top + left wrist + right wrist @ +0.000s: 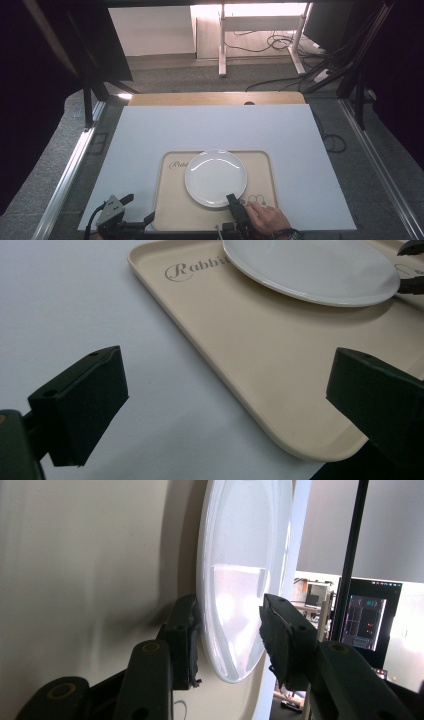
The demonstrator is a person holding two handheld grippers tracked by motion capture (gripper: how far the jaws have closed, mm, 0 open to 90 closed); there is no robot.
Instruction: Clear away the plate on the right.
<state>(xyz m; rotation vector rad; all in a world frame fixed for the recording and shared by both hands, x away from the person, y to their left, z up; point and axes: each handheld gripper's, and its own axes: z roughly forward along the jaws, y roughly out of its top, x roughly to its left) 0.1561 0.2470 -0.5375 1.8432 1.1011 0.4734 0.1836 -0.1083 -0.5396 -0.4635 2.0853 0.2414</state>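
The plate (215,177) is seen on the tray (172,210) — its near rim sits between the right gripper (227,630) jaws, slightly parted, not pressing. The left gripper (220,390) is held wide open at the tray's corner.

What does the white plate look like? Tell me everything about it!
The white plate is round, shallow and glossy, like glazed ceramic, with light reflecting off it. It is empty and looks clean. It sits on the beige tray, toward the tray's far side, next to the printed lettering. The right gripper has its jaws around the plate's near rim, one under and one over it; the jaw above stands off the rim, so nothing is clamping the plate.
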